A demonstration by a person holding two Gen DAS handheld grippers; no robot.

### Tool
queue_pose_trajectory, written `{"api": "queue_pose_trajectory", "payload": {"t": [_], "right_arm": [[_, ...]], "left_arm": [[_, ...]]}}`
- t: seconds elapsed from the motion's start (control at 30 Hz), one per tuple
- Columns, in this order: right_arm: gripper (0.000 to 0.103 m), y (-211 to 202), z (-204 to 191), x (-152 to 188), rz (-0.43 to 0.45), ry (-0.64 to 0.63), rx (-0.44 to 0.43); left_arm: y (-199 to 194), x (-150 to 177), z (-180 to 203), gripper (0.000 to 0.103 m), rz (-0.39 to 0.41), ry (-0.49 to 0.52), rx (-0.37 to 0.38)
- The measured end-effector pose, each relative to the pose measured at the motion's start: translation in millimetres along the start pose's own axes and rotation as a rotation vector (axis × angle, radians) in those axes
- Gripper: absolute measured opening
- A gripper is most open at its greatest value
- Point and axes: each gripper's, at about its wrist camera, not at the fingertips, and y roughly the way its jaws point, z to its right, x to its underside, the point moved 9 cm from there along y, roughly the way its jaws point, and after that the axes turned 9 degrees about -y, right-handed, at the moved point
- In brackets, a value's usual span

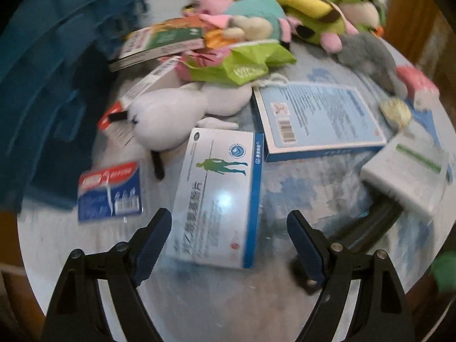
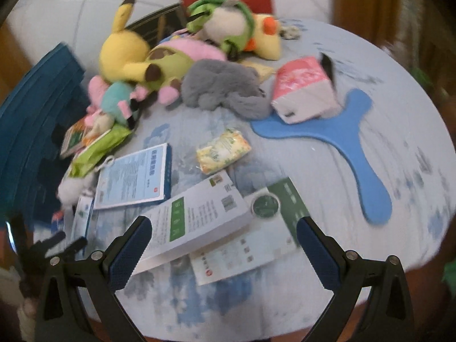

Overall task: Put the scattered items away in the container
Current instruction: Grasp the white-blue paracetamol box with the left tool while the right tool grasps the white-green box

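1. Items lay scattered across the round table [image 2: 370, 65] with its pale blue cloth: medicine cartons, plush toys, packets. The teal container [image 1: 48, 65] stood at the table's left edge; its inside could not be seen from either view.
2. Left gripper [image 1: 229, 233] was spread wide and held nothing. The white-and-blue medicine box [image 1: 219, 196] lay flat with its near end between the two fingers; contact could not be confirmed through the blur.
3. That box judged light, stiff cardboard, glossy face, likely somewhat slippery. Best hold looked to be across its short width on the long side walls; a hard squeeze could crush it.
4. Right gripper [image 2: 223, 235] was likewise open and empty, poised over the white-and-green box [image 2: 196, 222], which rested tilted atop a flat green-ended carton [image 2: 256, 245].
5. The tilted box judged light and rigid; its raised near edge offered purchase.
6. The plush toys [image 2: 134, 59] at the far side judged soft, compressible, forgiving of any grip. The small yellowish packet [image 2: 223, 151] would crinkle and slide.
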Motion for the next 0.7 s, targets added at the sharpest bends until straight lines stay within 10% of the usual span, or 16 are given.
{"api": "queue_pose_trajectory", "payload": {"t": [0.5, 0.63, 0.7], "right_arm": [[0.077, 23, -62, 42, -0.034, 0.235, -0.025], [0.039, 41, -71, 41, -0.066, 0.230, -0.017], [0.039, 46, -73, 40, -0.065, 0.238, -0.016]], "left_arm": [[24, -9, -5, 0.081, -0.018, 0.148, 0.123], [19, -5, -4, 0.071, -0.007, 0.167, 0.139], [18, -3, -7, 0.071, -0.011, 0.164, 0.140]]}}
